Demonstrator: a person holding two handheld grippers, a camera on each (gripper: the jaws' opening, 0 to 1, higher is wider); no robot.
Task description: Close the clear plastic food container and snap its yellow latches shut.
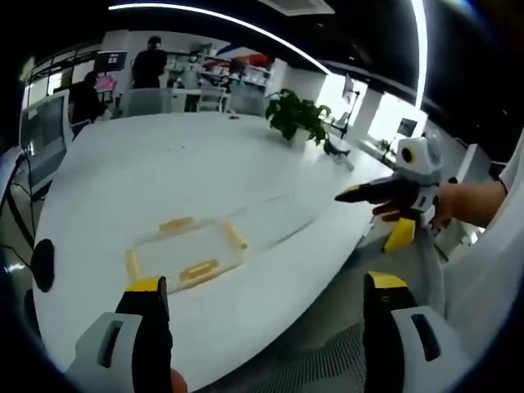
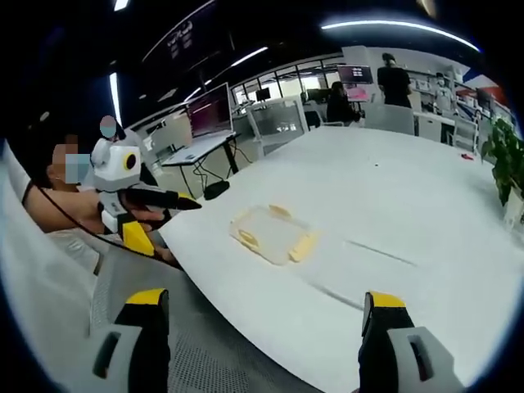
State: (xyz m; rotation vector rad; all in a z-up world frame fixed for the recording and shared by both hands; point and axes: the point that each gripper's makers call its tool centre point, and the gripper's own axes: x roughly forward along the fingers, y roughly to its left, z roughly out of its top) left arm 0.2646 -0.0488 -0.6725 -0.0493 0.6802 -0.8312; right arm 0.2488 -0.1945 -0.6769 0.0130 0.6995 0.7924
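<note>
The clear plastic container (image 1: 187,250) lies flat on the white table (image 1: 164,164), its lid resting on top and a yellow latch (image 1: 199,268) on each side. I cannot tell whether the latches are snapped. My left gripper (image 1: 266,285) hangs open just short of it, near the table's edge, with nothing between its yellow-tipped jaws. My right gripper (image 1: 370,211), held in a hand, hovers off the table's edge to the right. In the right gripper view the container (image 2: 274,233) lies ahead, beyond the open right gripper (image 2: 266,299). The left gripper (image 2: 164,221) is at the left, in a person's hand.
A potted plant (image 1: 296,115) stands far back on the table. Monitors (image 2: 210,110), chairs and several people sit or stand beyond the far edge. A faint line (image 2: 381,252) runs across the tabletop to the right of the container. Grey floor (image 2: 205,360) lies below the near edge.
</note>
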